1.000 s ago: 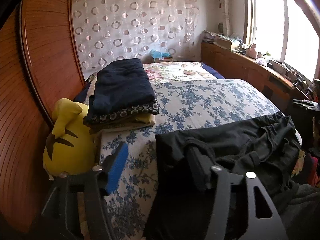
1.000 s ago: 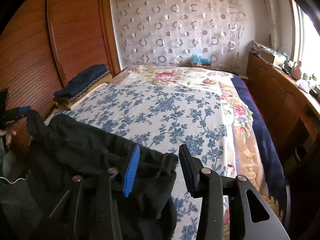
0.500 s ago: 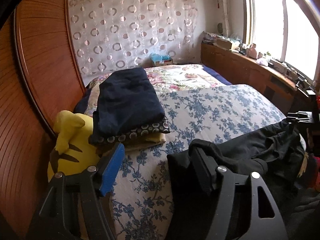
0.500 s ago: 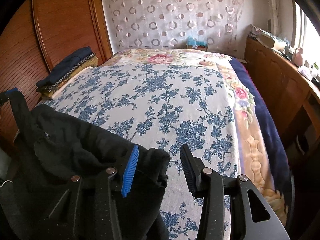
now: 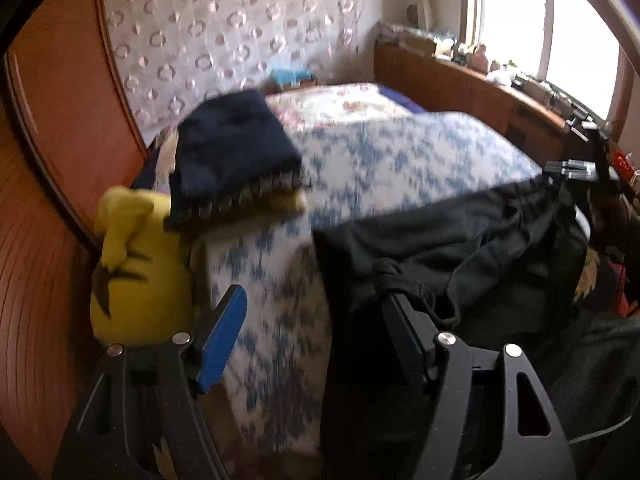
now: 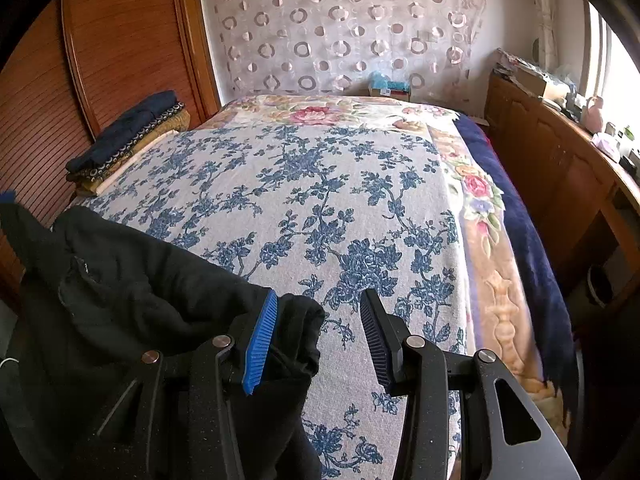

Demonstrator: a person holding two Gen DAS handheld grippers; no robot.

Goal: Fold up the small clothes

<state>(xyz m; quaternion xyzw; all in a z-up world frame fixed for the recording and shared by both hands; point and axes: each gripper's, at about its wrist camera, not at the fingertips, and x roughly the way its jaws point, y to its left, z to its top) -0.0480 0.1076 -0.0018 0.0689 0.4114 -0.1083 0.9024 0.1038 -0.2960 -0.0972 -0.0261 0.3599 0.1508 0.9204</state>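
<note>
Black garment (image 6: 132,280) draped over the bed (image 6: 320,200) edge, folded stack (image 5: 236,156) behind it, left claw (image 5: 316,336) and right claw (image 6: 316,340) held apart, nothing clamped

Your left gripper (image 5: 316,334) now sits lower against the black garment (image 5: 460,240), and its view is smeared with motion where it was sharp a second ago. The stack of folded clothes (image 5: 236,156) and the yellow plush toy (image 5: 136,264) have slid up and right in that view. In your right gripper's (image 6: 316,340) view, the bed cover (image 6: 320,200) fills more of the frame, and the garment's (image 6: 140,280) bunched edge now lies flatter along the near edge.
</note>
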